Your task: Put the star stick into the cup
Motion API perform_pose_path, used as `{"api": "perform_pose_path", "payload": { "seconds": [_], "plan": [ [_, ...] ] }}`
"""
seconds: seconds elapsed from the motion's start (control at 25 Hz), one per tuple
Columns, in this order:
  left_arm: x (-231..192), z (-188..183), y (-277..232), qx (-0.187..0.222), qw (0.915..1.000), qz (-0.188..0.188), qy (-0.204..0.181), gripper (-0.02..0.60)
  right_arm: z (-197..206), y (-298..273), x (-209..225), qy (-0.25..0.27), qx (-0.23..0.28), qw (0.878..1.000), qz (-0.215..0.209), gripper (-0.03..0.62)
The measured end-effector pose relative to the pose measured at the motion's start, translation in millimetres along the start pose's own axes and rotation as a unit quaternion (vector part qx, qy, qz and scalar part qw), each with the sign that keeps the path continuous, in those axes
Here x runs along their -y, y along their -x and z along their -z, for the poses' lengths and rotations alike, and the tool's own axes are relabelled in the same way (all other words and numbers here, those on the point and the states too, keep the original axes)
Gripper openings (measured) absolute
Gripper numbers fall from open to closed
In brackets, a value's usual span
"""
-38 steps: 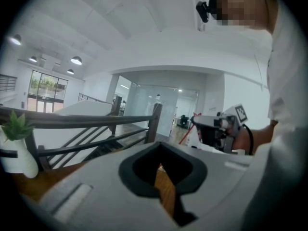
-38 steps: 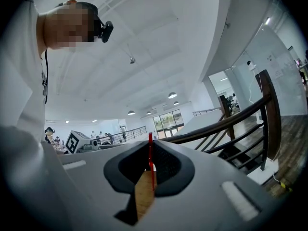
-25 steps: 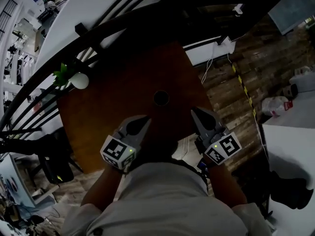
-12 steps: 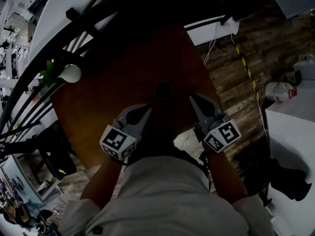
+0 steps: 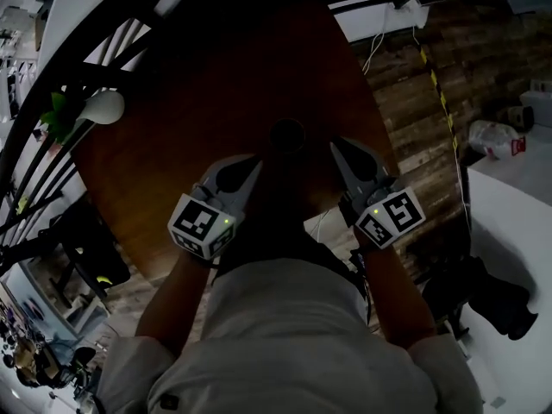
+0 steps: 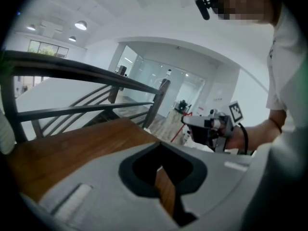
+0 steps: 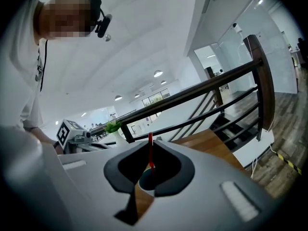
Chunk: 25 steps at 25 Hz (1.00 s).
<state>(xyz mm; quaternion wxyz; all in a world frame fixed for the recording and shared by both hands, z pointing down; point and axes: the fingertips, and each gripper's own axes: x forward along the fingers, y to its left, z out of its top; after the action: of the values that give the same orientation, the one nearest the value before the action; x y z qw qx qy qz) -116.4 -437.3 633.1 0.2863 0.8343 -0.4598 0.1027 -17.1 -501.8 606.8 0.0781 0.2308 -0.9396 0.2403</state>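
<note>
- Step in hand, by judgement: carry to cup.
- Star stick [image 7: 150,158]: thin red shaft pinched upright in right hand-held gripper [image 7: 150,143]; star end not made out.
- Left hand-held gripper [image 6: 160,147]: pressed together, nothing held.
- Dark cup [image 5: 286,135] stood on counter [image 5: 172,153], just ahead, between grippers.
- Next: stick to be aligned over rim, lowered, released.
- No writing readable; only square markers [image 5: 390,219] seen.

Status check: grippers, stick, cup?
Left gripper shut, empty. Right gripper shut on red stick. Dark cup ahead on wooden table, path unobstructed.

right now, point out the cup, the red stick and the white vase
cup [image 5: 286,135], head view, its dark top
red stick [image 7: 150,150], right gripper view, mid shaft
white vase [image 5: 105,106], head view, its round body
</note>
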Motion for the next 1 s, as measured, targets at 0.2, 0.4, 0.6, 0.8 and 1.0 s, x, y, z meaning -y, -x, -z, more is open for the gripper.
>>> {"api": "perform_pose_path", "payload": {
  "seconds": [0.2,0.4,0.6,0.8,1.0],
  "plan": [
    [-11.2,13.6,-6.7,-0.005,0.9999,0.006,0.011,0.003,18.7,-15.0,7.8,0.0,-0.012,1.0,0.001,0.025],
    [-20.1,28.9,-13.6,-0.012,0.9997,0.006,0.02,0.003,32.6,-26.2,13.8,0.0,-0.018,1.0,-0.001,0.025],
    [-22.0,39.6,-16.8,-0.021,0.9993,0.013,0.029,0.003,45.5,-34.9,15.4,-0.001,-0.025,1.0,-0.003,0.025],
    [-24.7,39.3,-18.4,-0.021,0.9992,0.012,0.031,0.003,45.1,-37.4,14.1,0.001,-0.024,1.0,-0.009,0.026],
    [-17.8,39.8,-20.5,-0.026,0.9989,0.022,0.031,0.003,46.0,-36.8,13.4,0.001,-0.028,1.0,-0.014,0.067]
  ]
}}
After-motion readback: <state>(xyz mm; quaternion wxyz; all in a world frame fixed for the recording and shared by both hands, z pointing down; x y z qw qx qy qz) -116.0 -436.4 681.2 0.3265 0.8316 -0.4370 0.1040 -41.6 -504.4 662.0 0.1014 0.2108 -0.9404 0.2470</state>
